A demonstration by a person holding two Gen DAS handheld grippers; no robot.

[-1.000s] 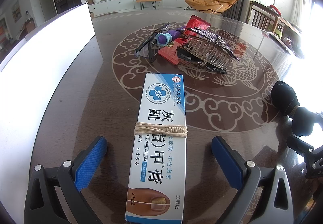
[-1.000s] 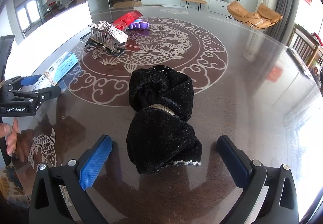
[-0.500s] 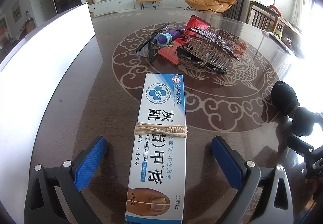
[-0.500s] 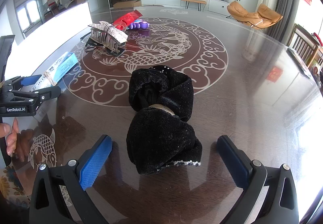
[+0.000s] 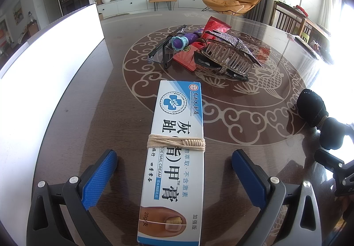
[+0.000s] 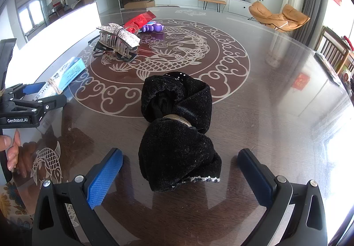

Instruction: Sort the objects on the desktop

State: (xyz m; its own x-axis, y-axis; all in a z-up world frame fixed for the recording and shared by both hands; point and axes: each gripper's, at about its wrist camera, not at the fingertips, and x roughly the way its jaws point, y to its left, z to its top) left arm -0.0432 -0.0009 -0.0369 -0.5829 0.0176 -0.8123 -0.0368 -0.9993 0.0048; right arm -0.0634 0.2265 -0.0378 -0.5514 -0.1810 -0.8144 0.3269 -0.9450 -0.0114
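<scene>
Cream box [image 5: 174, 157] between spread left gripper [image 5: 174, 170] fingers, untouched

The blue-and-white cream box [image 5: 174, 157] lying on the table has big Chinese characters "灰趾(指)甲膏" with "TOE NAIL CREAM" in small print beside them, plus "20g/支" and "加强版" down at the near end; smaller lines on it are too tiny for me to read. Far left in the right wrist view, the left gripper [image 6: 35, 95] body says "GenRobot.AI" in white.
</scene>
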